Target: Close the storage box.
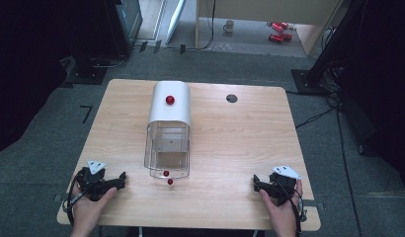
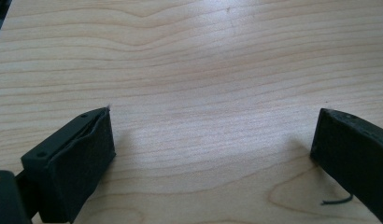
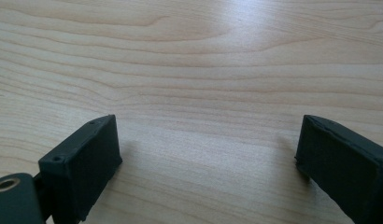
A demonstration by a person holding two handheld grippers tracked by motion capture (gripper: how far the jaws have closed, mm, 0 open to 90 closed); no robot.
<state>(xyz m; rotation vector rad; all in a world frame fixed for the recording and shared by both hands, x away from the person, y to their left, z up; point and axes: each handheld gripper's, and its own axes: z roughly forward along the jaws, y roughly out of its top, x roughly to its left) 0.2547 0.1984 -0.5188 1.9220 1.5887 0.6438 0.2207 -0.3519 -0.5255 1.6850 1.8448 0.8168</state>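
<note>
Both grippers rest low on the wooden counter [image 1: 230,148], left gripper [image 1: 122,178] and right gripper [image 1: 256,181] each with jaws wide apart on nothing, flanking the white-topped clear container [image 1: 169,128] lying mid-counter, two small red balls [image 1: 168,177] at its near end.

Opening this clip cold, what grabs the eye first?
A clear box with a white lid lies mid-table, a red knob on top and two small red balls at its near end. The left tool and right tool rest open near the front edge.
</note>
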